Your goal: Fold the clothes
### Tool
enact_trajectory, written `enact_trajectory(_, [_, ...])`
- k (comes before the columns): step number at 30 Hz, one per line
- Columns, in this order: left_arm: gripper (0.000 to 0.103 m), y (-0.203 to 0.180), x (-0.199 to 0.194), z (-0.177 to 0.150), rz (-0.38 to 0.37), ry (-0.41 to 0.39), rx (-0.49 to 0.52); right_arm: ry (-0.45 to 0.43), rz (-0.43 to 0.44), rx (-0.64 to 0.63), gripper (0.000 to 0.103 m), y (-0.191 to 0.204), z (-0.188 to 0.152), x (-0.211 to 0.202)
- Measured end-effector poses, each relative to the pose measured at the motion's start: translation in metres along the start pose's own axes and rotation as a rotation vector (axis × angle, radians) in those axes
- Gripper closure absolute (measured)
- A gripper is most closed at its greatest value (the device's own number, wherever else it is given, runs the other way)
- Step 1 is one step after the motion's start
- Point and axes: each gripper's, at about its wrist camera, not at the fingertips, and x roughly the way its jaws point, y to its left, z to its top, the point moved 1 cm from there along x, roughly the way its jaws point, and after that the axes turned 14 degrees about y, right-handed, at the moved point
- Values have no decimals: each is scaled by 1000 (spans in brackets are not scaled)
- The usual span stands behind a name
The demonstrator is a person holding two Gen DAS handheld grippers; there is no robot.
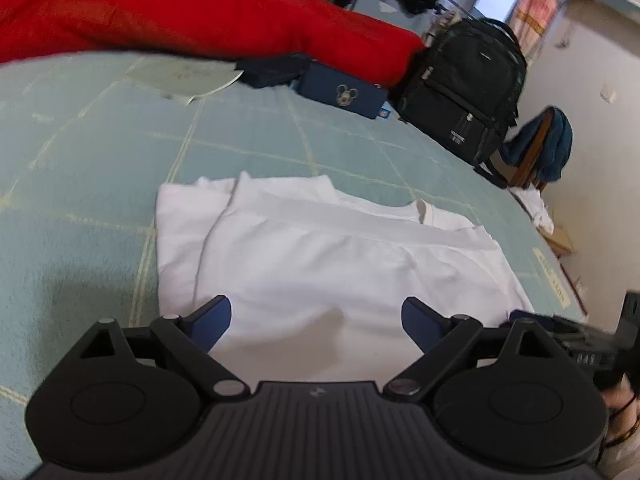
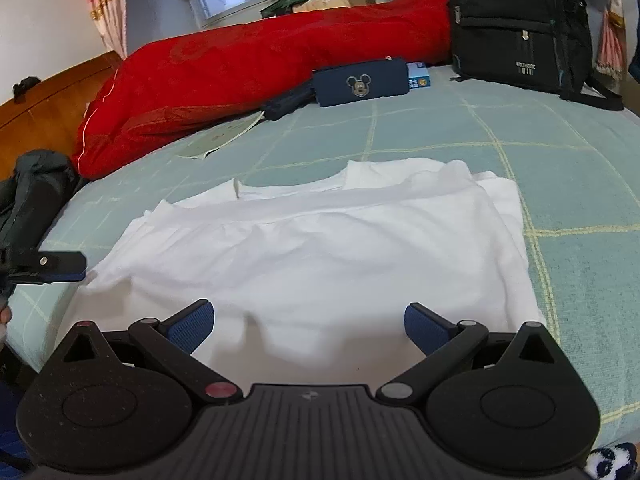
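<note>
A: Left wrist view first, biggest thing down: what are you over?

B: You're over the bed (image 1: 80,168), covered in a pale blue-green checked sheet. A long red bolster (image 1: 192,12) lies along its far side, and a black backpack (image 1: 468,88) stands at the bolster's end

A: And the shirt?

B: The white T-shirt (image 1: 320,256) lies flat on the sheet, partly folded, one layer turned over another with the collar showing toward the far edge. It sits directly ahead of your left gripper (image 1: 316,322), whose blue-padded fingers (image 1: 216,320) are spread wide with only cloth showing between them; they pinch nothing. Whether the tips touch the fabric, you can't tell from here

A: Same on the right wrist view?

B: Much the same. Your right gripper (image 2: 308,324) hangs over the near edge of the shirt, fingers (image 2: 192,326) held wide apart, nothing caught between them. Part of the left gripper shows at the picture's left edge, just beside the shirt's corner

A: Smaller things?

B: A navy pouch (image 2: 360,82) with a mouse-face badge lies against the bolster, well apart from the shirt. A small blue box (image 2: 419,75) touches its end, a dark folded cloth (image 2: 286,102) lies on its other side, and a pale round paper fan (image 2: 222,138) rests flat near the bolster
</note>
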Motion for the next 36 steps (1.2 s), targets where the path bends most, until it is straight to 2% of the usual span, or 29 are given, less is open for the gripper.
enact_trajectory(1, [11, 6, -2, 3, -1, -5, -20, -2, 1, 1, 0, 0, 0, -1])
enact_trajectory(6, [11, 32, -10, 18, -122, -17, -90, -6, 12, 21, 0, -3, -2, -3])
enact_trajectory(10, [11, 36, 3, 24, -143, 18, -104, 5, 14, 24, 0, 0, -2, 0])
enact_trajectory(14, [11, 42, 22, 13, -121, 86, -142, 7, 3, 7, 0, 3, -4, 0])
enact_trajectory(18, [11, 41, 8, 5, -124, 91, -128, 13, 0, 17, 0, 1, -4, 2])
enact_trajectory(21, [11, 38, -8, 10, -118, 63, -107, 17, 0, 21, 0, 1, -4, 4])
enact_trajectory(25, [11, 28, -13, 23, -150, 44, -68, 23, 6, 11, 0, 5, -5, 6])
enact_trajectory(31, [11, -14, 18, 35, -238, 101, 30, 19, 7, 1, 0, 7, -6, 3])
enact_trajectory(36, [11, -39, 51, 24, -278, 183, 60, 20, 8, 17, 0, 2, -7, 4])
